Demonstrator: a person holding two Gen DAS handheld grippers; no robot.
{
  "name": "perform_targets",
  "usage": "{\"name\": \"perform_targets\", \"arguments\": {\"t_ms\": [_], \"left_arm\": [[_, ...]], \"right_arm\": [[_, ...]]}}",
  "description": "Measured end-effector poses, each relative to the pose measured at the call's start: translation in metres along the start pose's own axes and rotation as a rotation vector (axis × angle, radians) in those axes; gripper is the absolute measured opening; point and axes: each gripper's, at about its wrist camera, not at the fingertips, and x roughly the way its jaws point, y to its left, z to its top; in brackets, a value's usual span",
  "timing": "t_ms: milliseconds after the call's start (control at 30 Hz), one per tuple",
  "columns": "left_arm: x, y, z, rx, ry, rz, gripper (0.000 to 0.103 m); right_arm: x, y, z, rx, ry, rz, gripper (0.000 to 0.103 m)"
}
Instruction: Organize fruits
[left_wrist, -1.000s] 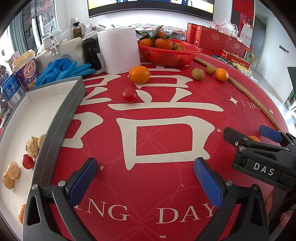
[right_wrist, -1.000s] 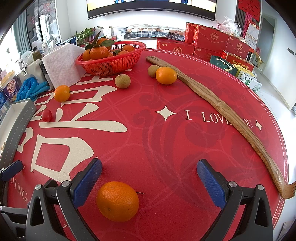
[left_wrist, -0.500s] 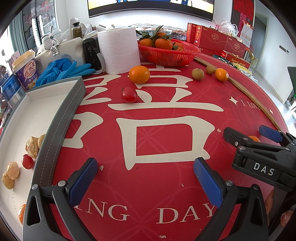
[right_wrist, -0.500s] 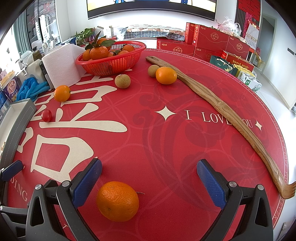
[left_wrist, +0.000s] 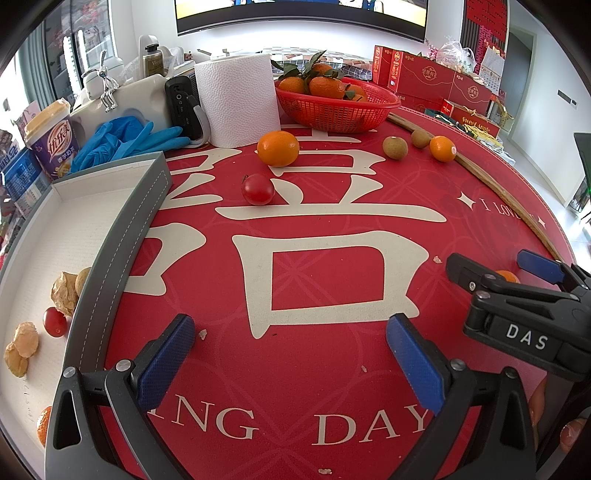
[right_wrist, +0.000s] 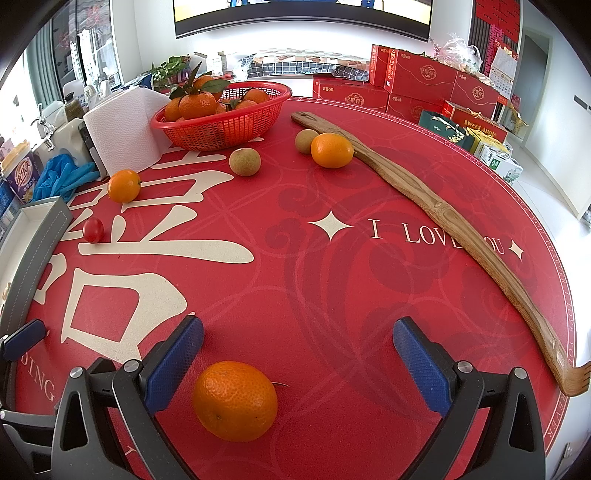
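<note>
Looking out along my left claw (left_wrist: 290, 360), I see the grey-edged tray (left_wrist: 122, 236) to its left, cut off by the frame edge. It holds a cherry tomato (left_wrist: 54, 322), some papery husked fruits (left_wrist: 63, 291) and an orange piece (left_wrist: 43, 424) half lost at the rim; what kind that last one is I cannot tell. Ahead of the left claw, well apart from it, lies a red cherry tomato (left_wrist: 258, 189), and beyond that an orange (left_wrist: 277, 148) in front of the paper roll (left_wrist: 236, 99) and the red basket (left_wrist: 336, 109) of leafy oranges. To the right my other claw crosses the view and hides nearly all of an orange (left_wrist: 506, 276) behind its black frame. My left claw is spread wide, gripping nothing, its blue pads (left_wrist: 166, 363) over bare red mat (left_wrist: 332, 280).

Along my right claw (right_wrist: 297, 365), the left claw's blue tip pokes in at the far left edge. A large orange (right_wrist: 235, 400) sits on the mat between my right claw's fingers, close to the left pad (right_wrist: 173, 365) though I cannot tell whether it touches; the right pad stands well clear. This claw too is spread wide and grips nothing. Far ahead lie two brownish round fruits (right_wrist: 244, 161) and another orange (right_wrist: 331, 150), touching a long wooden stick (right_wrist: 461, 236) that runs off to the right of the claw.
</note>
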Motion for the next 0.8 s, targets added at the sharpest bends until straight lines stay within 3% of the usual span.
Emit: {"name": "perform_targets", "arguments": {"t_ms": [400, 500, 667, 800], "left_arm": [[-0.001, 0.002, 0.0, -0.017, -0.005, 0.008, 0.103], [-0.012, 0.011, 0.002, -0.043, -0.021, -0.034, 0.101], [-0.037, 0.024, 0.031, -0.078, -0.1, -0.049, 0.1], [-0.017, 0.022, 0.06, -0.066, -0.075, -0.026, 0.092]], "right_arm": [[0.0, 0.0, 0.0, 0.0, 0.0, 0.0, 0.103], [0.0, 0.0, 0.0, 0.0, 0.0, 0.0, 0.103], [0.0, 0.0, 0.0, 0.0, -0.001, 0.0, 0.103], [0.0, 0.0, 0.0, 0.0, -0.001, 0.0, 0.103]]}}
